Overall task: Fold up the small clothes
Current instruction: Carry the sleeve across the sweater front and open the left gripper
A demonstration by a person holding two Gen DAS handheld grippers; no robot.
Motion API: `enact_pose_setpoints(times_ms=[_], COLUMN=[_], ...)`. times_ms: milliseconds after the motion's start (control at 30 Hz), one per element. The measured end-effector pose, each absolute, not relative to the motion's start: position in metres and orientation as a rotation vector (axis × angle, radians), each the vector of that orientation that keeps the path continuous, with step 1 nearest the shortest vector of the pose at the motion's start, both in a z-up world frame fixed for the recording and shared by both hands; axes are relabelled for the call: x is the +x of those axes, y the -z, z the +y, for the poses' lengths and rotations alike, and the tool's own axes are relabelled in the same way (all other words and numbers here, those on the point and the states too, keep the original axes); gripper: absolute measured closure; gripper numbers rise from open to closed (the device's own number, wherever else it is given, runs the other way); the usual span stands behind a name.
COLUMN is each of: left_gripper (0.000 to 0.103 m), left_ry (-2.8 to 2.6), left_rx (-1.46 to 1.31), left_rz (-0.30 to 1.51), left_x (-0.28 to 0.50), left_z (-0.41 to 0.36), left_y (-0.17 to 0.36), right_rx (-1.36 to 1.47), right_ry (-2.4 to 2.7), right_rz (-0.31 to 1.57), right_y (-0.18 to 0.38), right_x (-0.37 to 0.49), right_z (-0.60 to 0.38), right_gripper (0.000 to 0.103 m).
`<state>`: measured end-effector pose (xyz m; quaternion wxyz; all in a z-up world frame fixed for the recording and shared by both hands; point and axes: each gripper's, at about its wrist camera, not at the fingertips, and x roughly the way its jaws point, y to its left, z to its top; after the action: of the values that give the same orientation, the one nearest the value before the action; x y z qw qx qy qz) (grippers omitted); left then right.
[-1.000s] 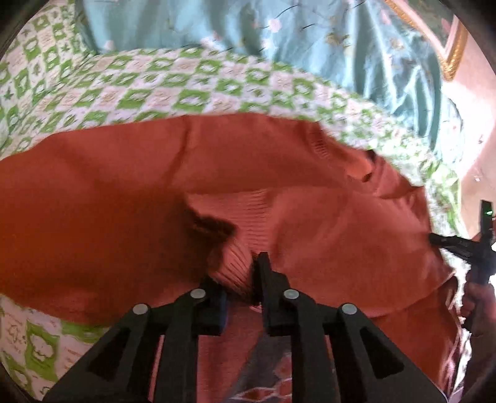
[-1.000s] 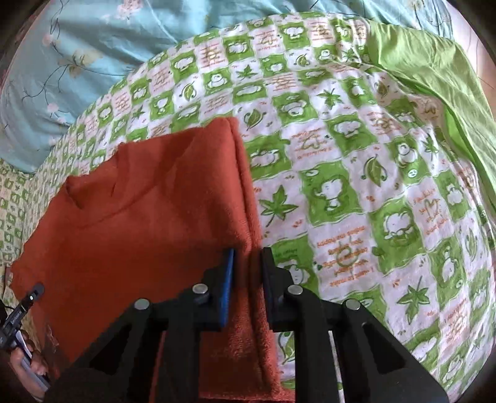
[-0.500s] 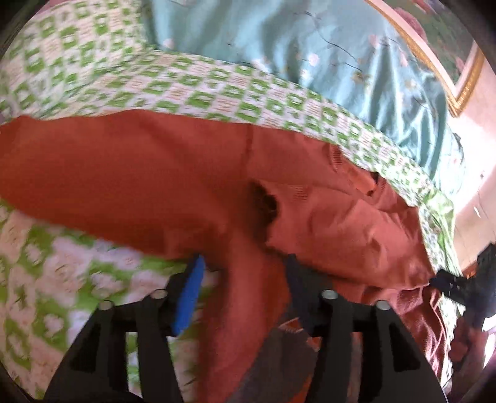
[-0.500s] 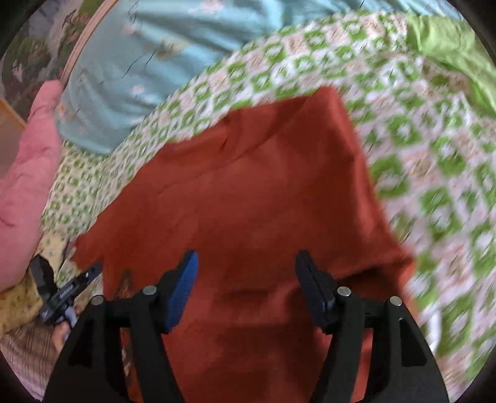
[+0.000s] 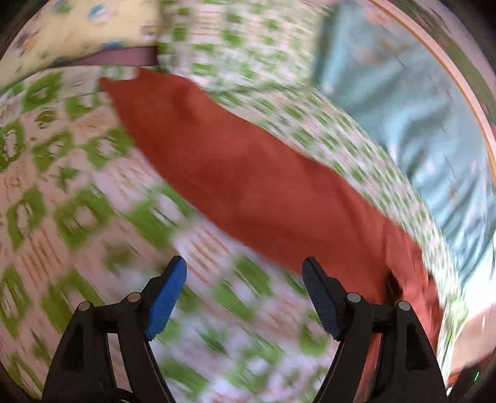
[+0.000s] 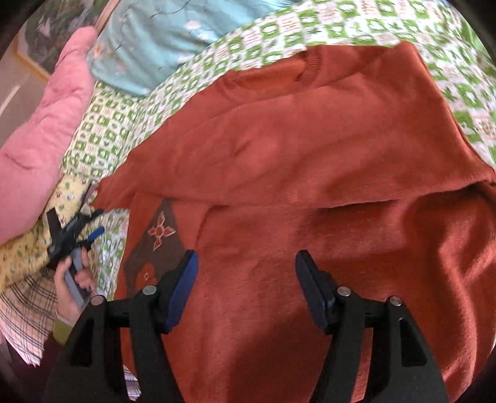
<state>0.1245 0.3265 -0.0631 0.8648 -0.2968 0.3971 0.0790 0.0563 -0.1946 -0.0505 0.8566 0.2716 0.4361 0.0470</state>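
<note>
A rust-orange knit sweater (image 6: 310, 161) lies on the green-and-white patterned bed cover (image 6: 105, 136), its top part folded down over the body. A dark patch with a star motif (image 6: 158, 235) shows at its left edge. My right gripper (image 6: 245, 285) is open and empty just above the sweater's lower part. My left gripper (image 5: 245, 297) is open and empty over the bed cover (image 5: 62, 192), with the sweater's sleeve (image 5: 235, 173) stretching diagonally ahead of it. The left gripper also shows in the right wrist view (image 6: 74, 232), held in a hand, left of the sweater.
A light blue floral sheet (image 6: 155, 40) and a pink quilt (image 6: 40, 124) lie at the far left. A yellow patterned cloth (image 5: 71, 28) with a brown band lies beyond the sleeve tip. A framed picture edge (image 5: 458, 93) curves at the right.
Both grippers opened and let go of the sweater. The left gripper swung left off the sweater over the bed cover. The right gripper moved left, over the sweater's body.
</note>
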Motion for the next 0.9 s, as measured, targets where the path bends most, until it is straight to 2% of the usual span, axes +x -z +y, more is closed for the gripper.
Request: enact_pose_setpoints(times_ms=[267,367,400,433,500,600,733,900], left_gripper=[0.026,0.031,0.044,0.067,0.089,0.096,0.098,0.099], left_ry=[-0.278,-0.312,-0.325,-0.342,-0.373,-0.348,-0.233,0.021], left_rx=[-0.758,-0.746,-0.733,-0.709,-0.649,-0.600,-0.516,-0.398], left_rz=[0.742,0.716,0.712,0.711,0.725,0.695,0.652,0.613], left_x=[0.167,0.185,0.190,0.193,0.200,0.196,0.189,0.185], left_z=[0.412,0.427,0.428,0.431,0.431,0.420,0.370,0.252], left_y=[0.067,0.067,0.067,0.066,0.063,0.053,0.022,-0.020], right_rx=[0.528,0.523,0.521,0.519,0.516,0.517,0.519,0.546], right_ry=[-0.163,-0.170,-0.173,-0.175,-0.178,-0.173,-0.164,-0.140], right_rz=[0.915,0.915,0.915,0.915,0.914,0.910,0.877,0.841], right_y=[0.040,0.040,0.040,0.040,0.042,0.043,0.040,0.036], right_x=[0.062,0.063,0.064,0.063,0.062,0.062,0.055,0.042], right_z=[-0.175,-0.171,-0.170,-0.170,-0.170,-0.174,-0.185,-0.204], right_gripper=[0.037,0.037,0.037,0.037,0.037,0.037,0.037,0.037])
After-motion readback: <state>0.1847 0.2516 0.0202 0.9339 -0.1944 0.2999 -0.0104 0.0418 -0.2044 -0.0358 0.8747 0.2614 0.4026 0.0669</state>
